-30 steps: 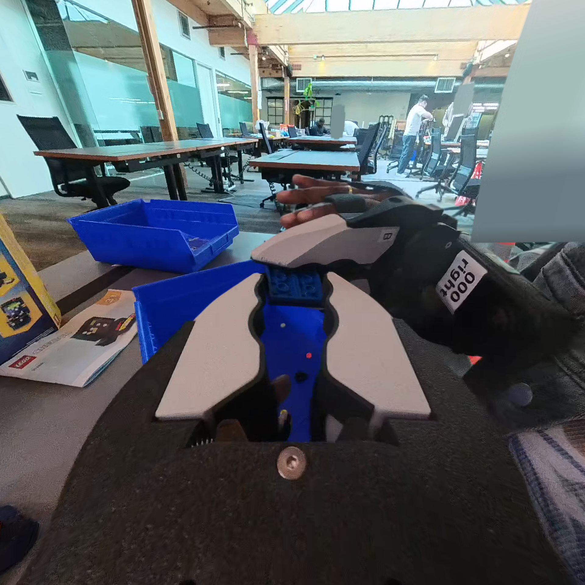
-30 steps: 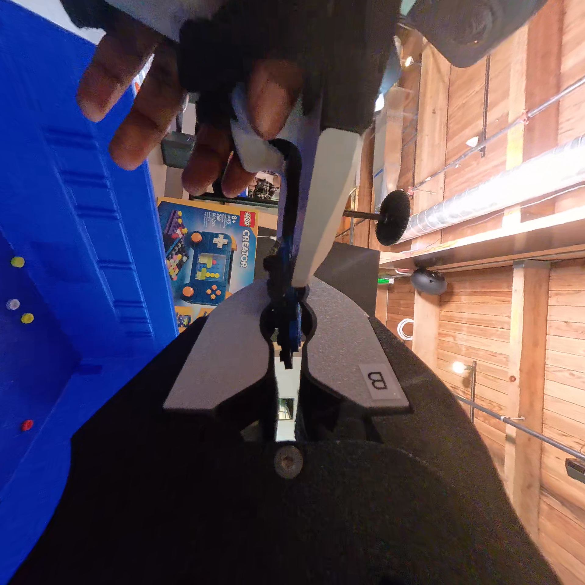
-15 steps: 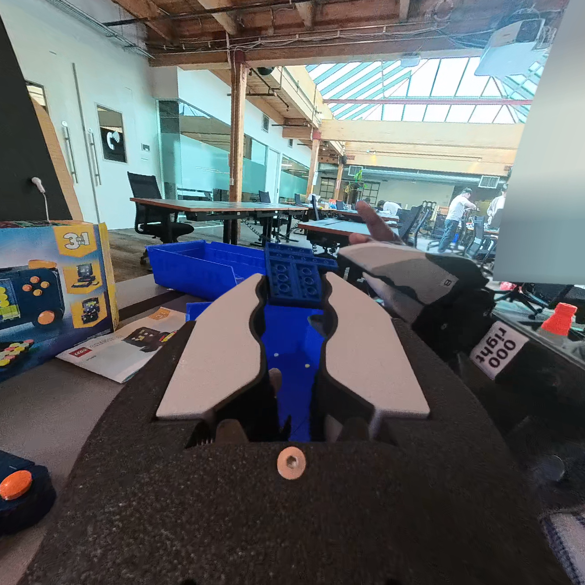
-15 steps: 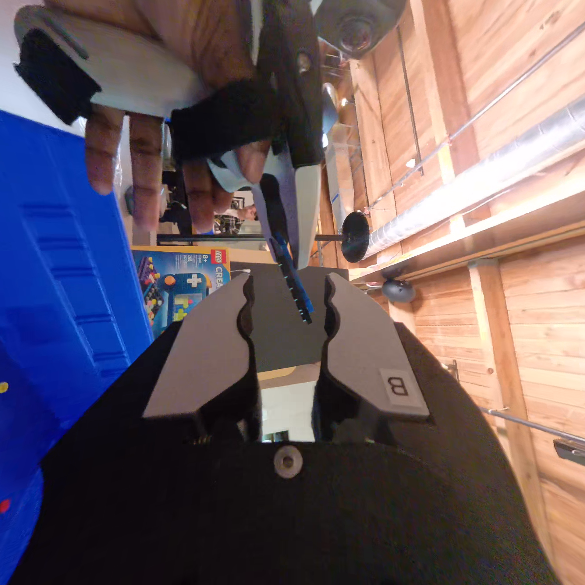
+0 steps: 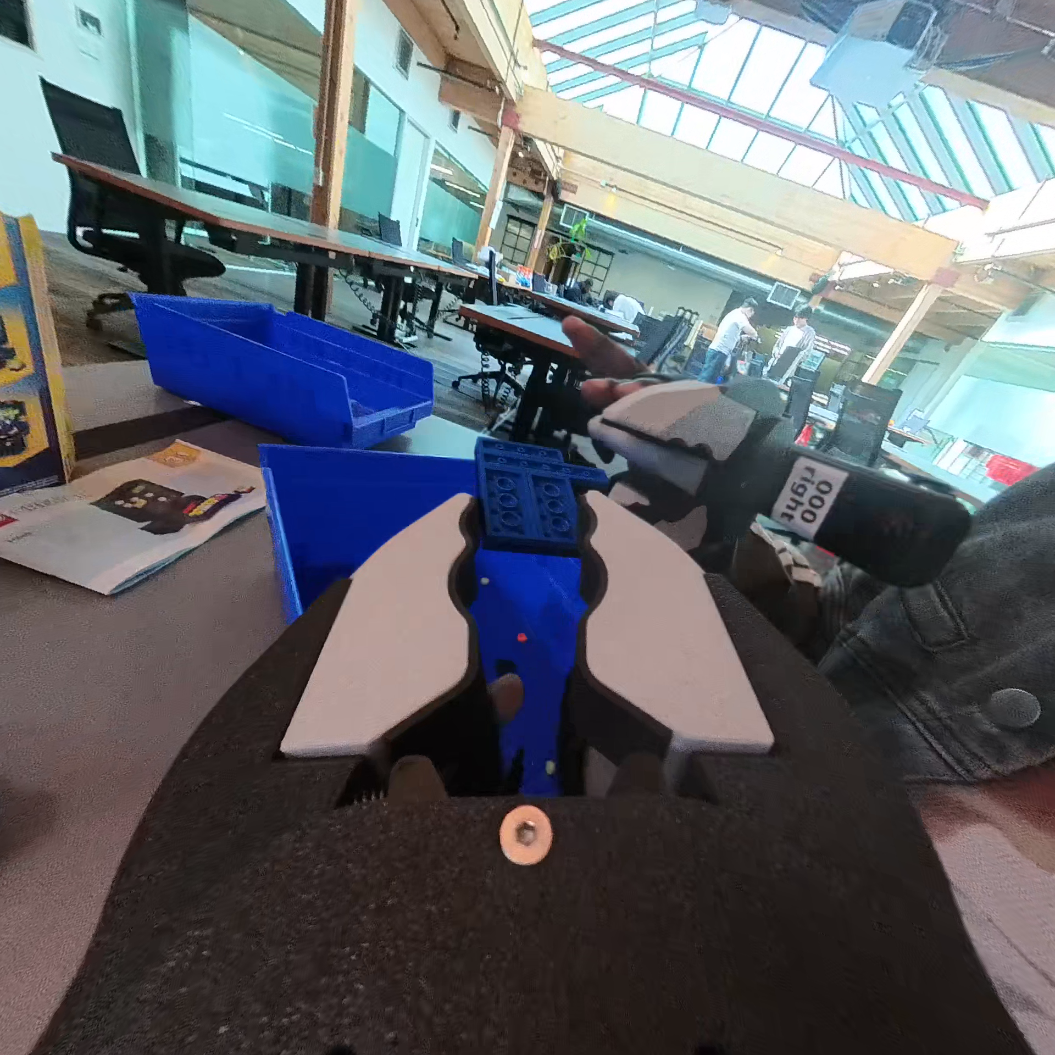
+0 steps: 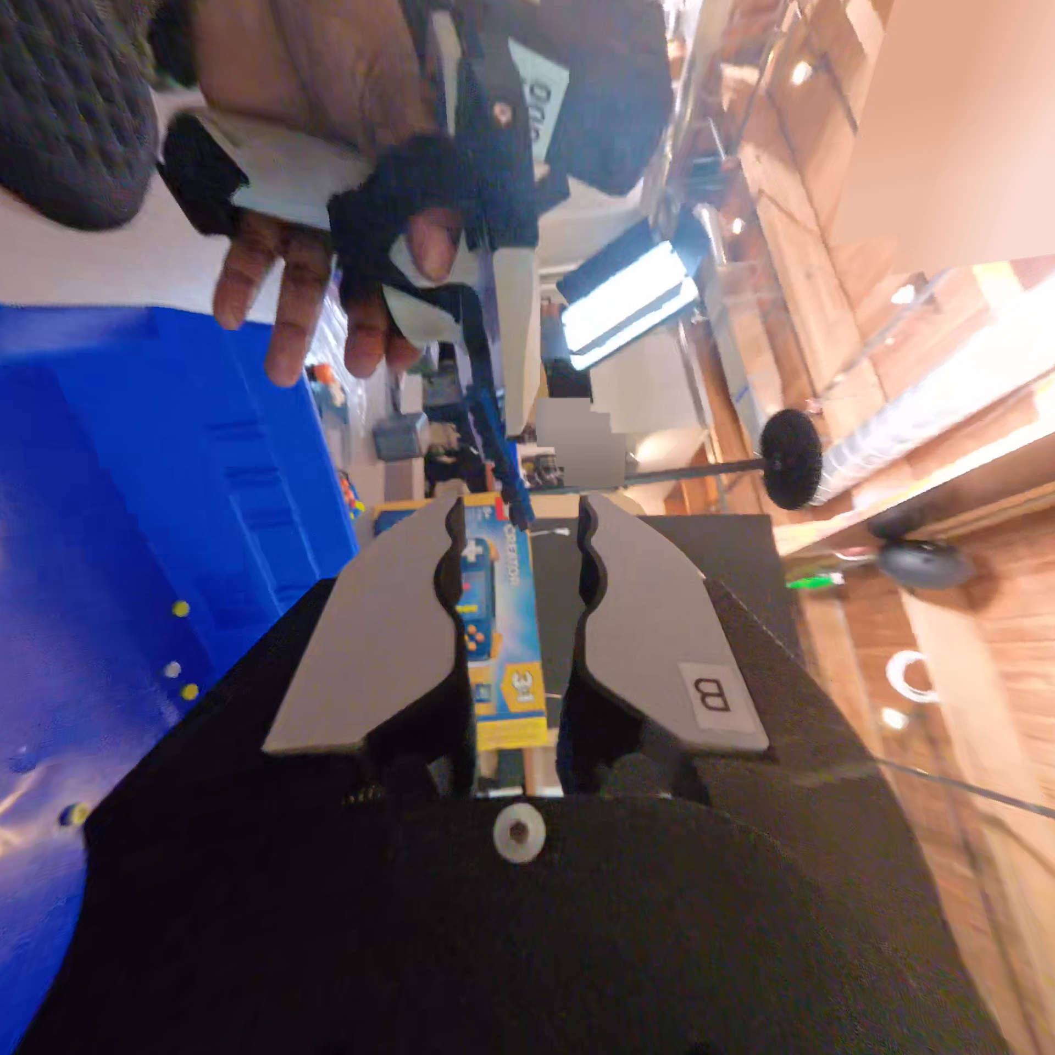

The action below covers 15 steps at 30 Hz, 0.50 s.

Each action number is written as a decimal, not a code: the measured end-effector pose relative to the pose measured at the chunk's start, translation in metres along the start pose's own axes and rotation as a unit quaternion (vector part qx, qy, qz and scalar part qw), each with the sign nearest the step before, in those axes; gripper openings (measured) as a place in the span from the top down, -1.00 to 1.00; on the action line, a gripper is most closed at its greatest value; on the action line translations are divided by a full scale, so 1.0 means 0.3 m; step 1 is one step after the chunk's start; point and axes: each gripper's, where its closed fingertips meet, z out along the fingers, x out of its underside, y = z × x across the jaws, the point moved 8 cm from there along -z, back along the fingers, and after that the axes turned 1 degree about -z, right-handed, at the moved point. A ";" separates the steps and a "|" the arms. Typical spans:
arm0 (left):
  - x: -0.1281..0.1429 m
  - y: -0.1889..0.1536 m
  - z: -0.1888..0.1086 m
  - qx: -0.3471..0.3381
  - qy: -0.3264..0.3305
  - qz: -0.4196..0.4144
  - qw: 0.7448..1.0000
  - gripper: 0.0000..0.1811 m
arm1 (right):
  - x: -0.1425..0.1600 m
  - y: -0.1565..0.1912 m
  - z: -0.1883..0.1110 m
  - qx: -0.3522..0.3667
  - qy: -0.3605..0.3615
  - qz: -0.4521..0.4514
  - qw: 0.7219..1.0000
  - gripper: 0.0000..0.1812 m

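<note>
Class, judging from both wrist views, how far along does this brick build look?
Done: the blue plate assembly looks like several plates already joined. In hand: the left gripper is shut on it above the near blue bin; the right gripper is open, holding nothing. Left: small coloured studs lie loose in the bin.

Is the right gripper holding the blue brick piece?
No, the right gripper is open with nothing between its fingers; the blue brick piece sits clamped in the left gripper.
</note>
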 end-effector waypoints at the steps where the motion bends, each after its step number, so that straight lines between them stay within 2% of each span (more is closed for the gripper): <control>1: 0.000 0.001 0.002 0.004 0.012 0.001 1.000 0.65 | -0.005 -0.003 0.002 -0.008 -0.018 0.015 1.000 0.60; 3: -0.007 -0.006 0.008 0.010 0.015 0.015 1.000 0.65 | -0.003 -0.003 0.011 -0.024 -0.016 0.012 1.000 0.89; 5: -0.020 -0.013 0.009 0.008 0.005 0.040 0.999 0.65 | -0.006 -0.004 0.011 -0.006 -0.010 -0.019 1.000 0.89; 7: -0.032 -0.022 0.007 0.005 -0.033 0.048 0.998 0.61 | -0.013 -0.006 0.008 0.023 -0.014 -0.041 0.999 0.89; 9: -0.032 -0.020 0.008 0.004 -0.074 0.014 0.997 0.44 | -0.017 0.001 0.010 0.052 -0.004 -0.086 0.995 0.90; 10: -0.025 -0.016 0.011 0.017 -0.077 -0.012 0.997 0.44 | -0.021 0.009 0.012 0.060 0.001 -0.117 0.991 0.89; 11: -0.012 -0.013 0.015 0.040 -0.063 -0.045 0.996 0.47 | -0.025 0.017 0.015 0.066 0.004 -0.146 0.987 0.90; 13: 0.012 -0.012 0.025 0.111 -0.032 -0.116 0.986 0.65 | -0.031 0.026 0.020 0.071 0.007 -0.176 0.982 0.89; 15: 0.025 -0.002 0.029 0.149 -0.046 -0.158 0.975 0.82 | -0.040 0.028 0.024 0.064 -0.006 -0.171 0.983 0.90</control>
